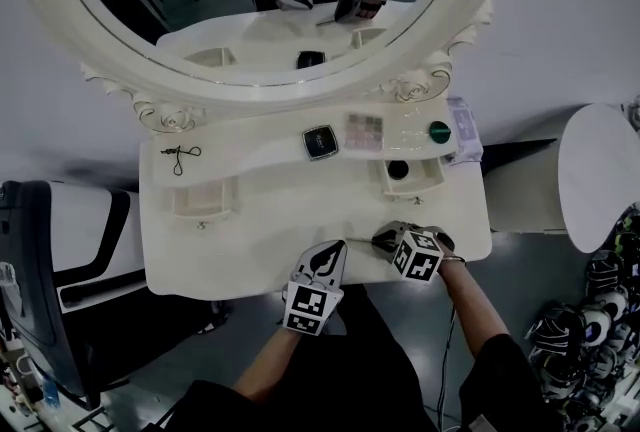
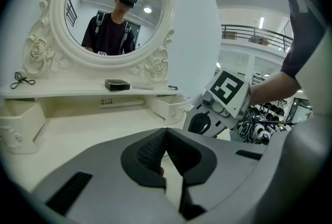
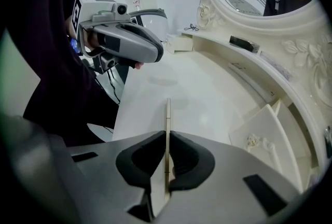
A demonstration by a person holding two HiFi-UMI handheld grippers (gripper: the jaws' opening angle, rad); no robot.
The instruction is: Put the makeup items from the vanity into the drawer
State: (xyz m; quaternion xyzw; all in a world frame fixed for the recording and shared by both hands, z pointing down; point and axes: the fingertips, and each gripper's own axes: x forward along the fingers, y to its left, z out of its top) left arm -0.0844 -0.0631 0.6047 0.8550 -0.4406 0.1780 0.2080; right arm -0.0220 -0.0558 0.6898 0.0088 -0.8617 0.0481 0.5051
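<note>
My right gripper is shut on a thin pale makeup pencil, which sticks out ahead of the jaws over the white vanity top. In the head view this gripper is at the front right of the vanity. My left gripper hovers just beside it, shut and empty. On the shelf under the mirror lie a black compact, an eyeshadow palette and a green-lidded jar. The right drawer stands open with a black round item in it.
An eyelash curler lies at the shelf's left end. A second small drawer sits at the left. The oval mirror rises behind the shelf. A dark chair stands left of the vanity, a white round surface to the right.
</note>
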